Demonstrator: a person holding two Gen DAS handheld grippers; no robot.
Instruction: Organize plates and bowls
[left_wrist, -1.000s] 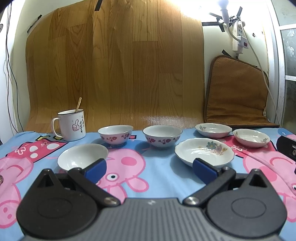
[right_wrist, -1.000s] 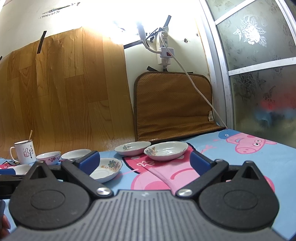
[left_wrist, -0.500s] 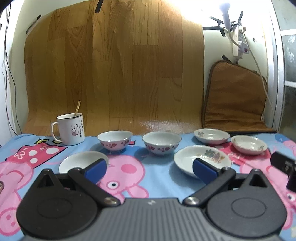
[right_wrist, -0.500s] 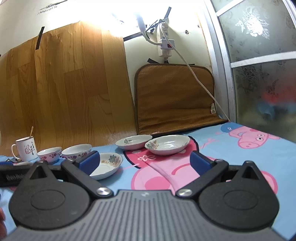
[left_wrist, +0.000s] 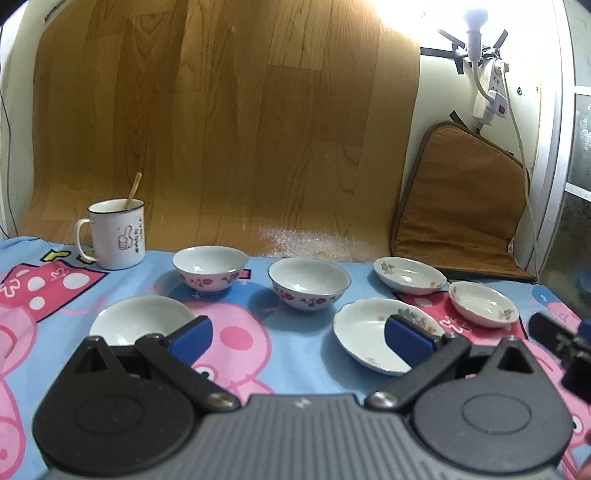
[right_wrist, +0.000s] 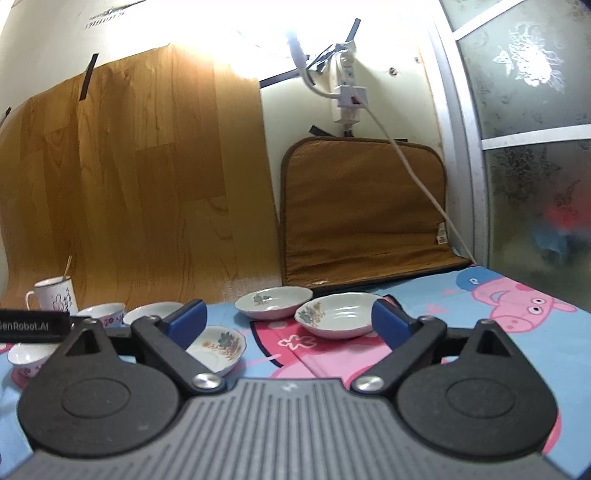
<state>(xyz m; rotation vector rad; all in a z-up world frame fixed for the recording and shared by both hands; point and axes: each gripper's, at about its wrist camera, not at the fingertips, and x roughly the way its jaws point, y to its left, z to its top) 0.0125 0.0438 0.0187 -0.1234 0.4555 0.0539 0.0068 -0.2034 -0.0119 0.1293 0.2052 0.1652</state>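
Six glazed dishes: three bowls (left_wrist: 309, 282), three plates (left_wrist: 369, 334). Brittle, slick, stiff; I judge the rim the handhold. My grippers (left_wrist: 298, 336) (right_wrist: 289, 320) gape empty, right jaws just narrowing; plate (right_wrist: 334, 314) at 12 o'clock.

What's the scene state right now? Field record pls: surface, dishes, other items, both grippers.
surface: cartoon-pig tablecloth
bowls: two red-flowered bowls, one plain white bowl, all apart
plates: large floral plate in front, two smaller floral plates behind it, none stacked
other: mug with a stick in it, far left; brown mat leaning on the wall
left gripper: open, empty
right gripper: open, empty, jaws just closing a little
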